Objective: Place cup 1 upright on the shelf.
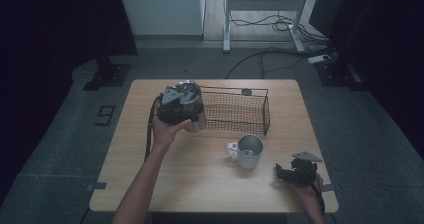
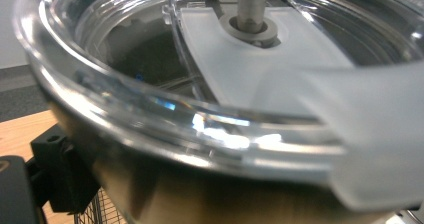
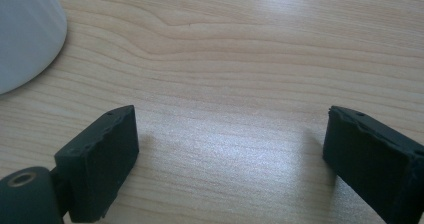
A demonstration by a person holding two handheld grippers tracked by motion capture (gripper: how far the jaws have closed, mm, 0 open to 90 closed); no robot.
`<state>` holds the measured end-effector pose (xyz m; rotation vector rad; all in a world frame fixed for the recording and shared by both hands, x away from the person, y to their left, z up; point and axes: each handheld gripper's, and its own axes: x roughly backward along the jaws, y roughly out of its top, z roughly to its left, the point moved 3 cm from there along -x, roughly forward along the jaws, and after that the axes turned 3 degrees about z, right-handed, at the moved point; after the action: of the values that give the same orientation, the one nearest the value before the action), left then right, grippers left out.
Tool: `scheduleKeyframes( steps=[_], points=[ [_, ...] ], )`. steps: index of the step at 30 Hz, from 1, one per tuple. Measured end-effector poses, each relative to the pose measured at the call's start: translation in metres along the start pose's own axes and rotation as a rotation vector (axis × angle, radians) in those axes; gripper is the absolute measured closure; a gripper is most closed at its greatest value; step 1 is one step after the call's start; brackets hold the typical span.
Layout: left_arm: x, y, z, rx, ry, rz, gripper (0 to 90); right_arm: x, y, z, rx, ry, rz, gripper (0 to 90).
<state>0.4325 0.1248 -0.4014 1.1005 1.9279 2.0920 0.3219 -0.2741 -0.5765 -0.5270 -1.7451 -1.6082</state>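
A steel tumbler (image 1: pixel 194 118) with a clear plastic lid (image 2: pixel 150 109) is at the left end of the black wire basket (image 1: pixel 235 113). My left gripper (image 1: pixel 186 110) is shut on it, with the hand wrapped around the gripper body. In the left gripper view the tumbler looms very close, and one black finger (image 2: pixel 60 174) lies against its left side; the other is hidden. My right gripper (image 1: pixel 294 172) rests open on the table (image 1: pixel 200 184) at the front right. Its fingers (image 3: pixel 100 154) stand wide apart over bare wood, with nothing between them.
A metal mug (image 1: pixel 248 151) with a pale handle stands in front of the basket, left of my right gripper; its side (image 3: pixel 25 29) shows in the right gripper view. Beyond the table lie a grey floor, cables and a metal frame.
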Motion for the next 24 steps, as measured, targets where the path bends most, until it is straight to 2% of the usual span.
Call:
scheduleKeyframes(
  steps=[12, 14, 20, 24],
  points=[
    [-0.008, 0.009, -0.003, -0.017, -0.001, 0.008, 3.9, 0.0, 0.0, 0.0, 0.0, 0.0, -0.002, 7.4],
    [-0.009, 0.011, -0.004, -0.01, -0.005, 0.005, 3.9, 0.0, 0.0, 0.0, 0.0, 0.0, -0.002, 7.5],
    [-0.011, 0.016, -0.004, -0.031, 0.008, 0.013, 3.9, 0.0, 0.0, 0.0, 0.0, -0.001, -0.003, 7.6],
    [-0.013, 0.017, -0.002, -0.023, 0.007, 0.01, 3.9, 0.0, 0.0, 0.0, 0.0, -0.001, -0.003, 7.7]
  ],
)
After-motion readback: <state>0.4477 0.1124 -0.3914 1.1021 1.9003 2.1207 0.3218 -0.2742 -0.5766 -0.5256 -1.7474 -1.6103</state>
